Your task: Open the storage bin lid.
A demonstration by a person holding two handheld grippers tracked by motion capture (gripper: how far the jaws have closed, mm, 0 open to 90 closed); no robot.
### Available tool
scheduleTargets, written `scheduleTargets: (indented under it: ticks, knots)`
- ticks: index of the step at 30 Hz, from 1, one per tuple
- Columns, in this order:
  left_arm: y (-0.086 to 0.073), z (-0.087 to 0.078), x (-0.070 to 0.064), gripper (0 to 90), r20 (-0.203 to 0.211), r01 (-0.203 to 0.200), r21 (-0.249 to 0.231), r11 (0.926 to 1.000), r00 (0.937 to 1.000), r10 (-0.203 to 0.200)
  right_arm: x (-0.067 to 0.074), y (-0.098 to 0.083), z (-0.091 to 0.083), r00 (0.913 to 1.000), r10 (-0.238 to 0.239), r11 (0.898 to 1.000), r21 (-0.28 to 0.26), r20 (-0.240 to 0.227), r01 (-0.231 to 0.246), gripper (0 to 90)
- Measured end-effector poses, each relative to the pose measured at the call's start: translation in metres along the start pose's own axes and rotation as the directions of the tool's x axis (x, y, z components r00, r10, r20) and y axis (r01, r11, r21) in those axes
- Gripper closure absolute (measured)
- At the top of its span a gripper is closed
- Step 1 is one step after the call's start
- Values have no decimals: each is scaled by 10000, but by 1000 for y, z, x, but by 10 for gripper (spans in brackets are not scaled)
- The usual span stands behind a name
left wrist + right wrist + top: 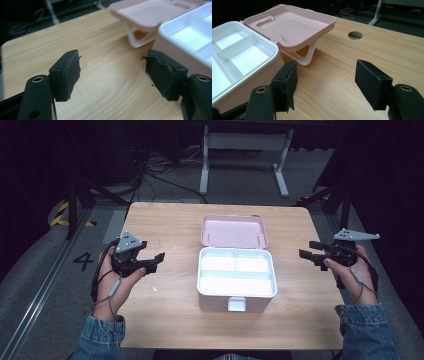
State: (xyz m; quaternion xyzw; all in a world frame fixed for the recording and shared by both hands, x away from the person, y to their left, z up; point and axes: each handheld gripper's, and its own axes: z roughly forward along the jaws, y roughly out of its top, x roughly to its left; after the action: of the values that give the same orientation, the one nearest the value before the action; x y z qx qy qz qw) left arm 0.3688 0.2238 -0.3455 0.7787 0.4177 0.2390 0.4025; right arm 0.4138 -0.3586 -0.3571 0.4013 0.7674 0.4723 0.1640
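Observation:
A pink box (237, 292) stands open at the middle of the wooden table, its white divided tray (236, 271) showing and its pink lid (234, 231) laid back behind it. Left of the box, my left gripper (159, 261) is held above the table, open, nothing between its pads (68, 73). The box's white rim (185, 40) and lid (150, 12) lie just ahead to its right. To the right of the box, near the table's right edge, my right gripper (306, 249) hovers open and empty, pads (372, 82) wide apart, with the tray (239, 55) and lid (289, 25) at its left.
The table (170, 320) is bare wood around the box, with a round cable hole (355, 35) near the far corner. Beyond the table stand a white desk frame (240, 155), cables and dark tripod legs (75, 205) on the grey floor.

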Motion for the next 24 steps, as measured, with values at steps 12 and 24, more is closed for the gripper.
scheduleTargets:
  ticks: [12,24]
  knots:
    - [-28,19,22,277,-664,886,1140,9895,9945,-814,-13,-19,13,9988,-76,9960,895,482,33,297]
    - [-36,24,30,262,-619,1444,1528,9777,9887,-1363,-18,-25,20,9982,38,9946,1033,597,-100,296]
